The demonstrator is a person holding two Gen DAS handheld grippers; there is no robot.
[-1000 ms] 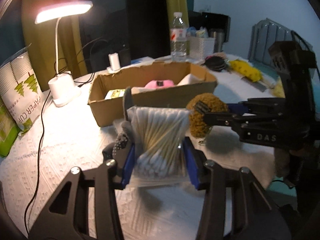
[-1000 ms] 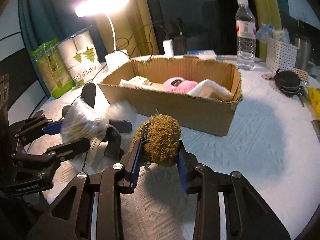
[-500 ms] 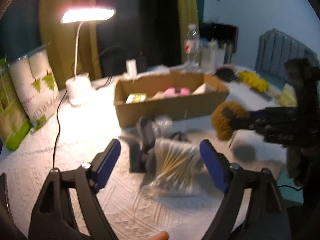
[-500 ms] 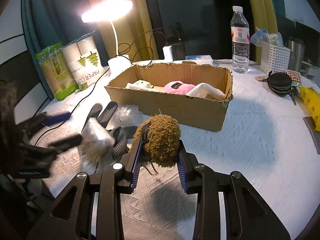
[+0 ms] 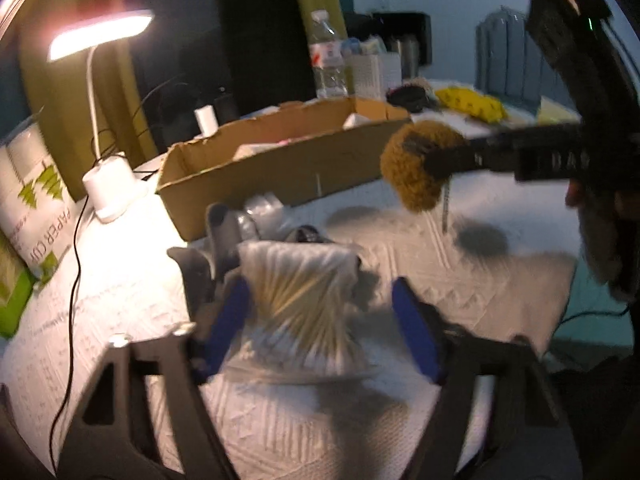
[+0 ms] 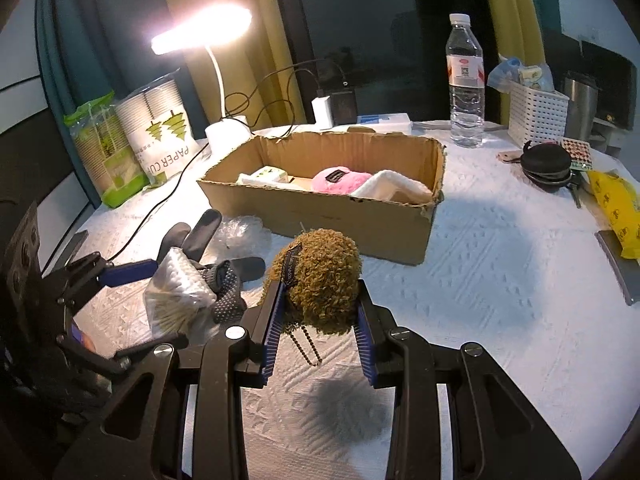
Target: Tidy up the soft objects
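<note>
A clear bag of cotton swabs (image 5: pixel 300 304) lies on the white table cover, leaning on dark dotted gloves (image 6: pixel 224 280). My left gripper (image 5: pixel 320 308) straddles the bag and its jaws are closing. The left pad is at the bag's edge, while the right pad (image 5: pixel 412 332) is still apart from it. My right gripper (image 6: pixel 320 292) is shut on a brown fuzzy ball (image 6: pixel 324 264) with a bead chain, held a little above the table. Behind stands an open cardboard box (image 6: pixel 360 224) holding a pink plush (image 6: pixel 340 180) and a white towel (image 6: pixel 392 190).
A lit desk lamp (image 6: pixel 200 32) and its cable stand at the back left beside a paper cup pack (image 6: pixel 160 136). A water bottle (image 6: pixel 464 80), white basket (image 6: pixel 536 116), black pouch (image 6: pixel 546 162) and yellow bag (image 6: pixel 616 204) sit to the right.
My left gripper let go of the swab bag and opened wide; the bag dropped onto the gloves. The jaws now come in around it again, lower. The right gripper keeps the brown ball.
</note>
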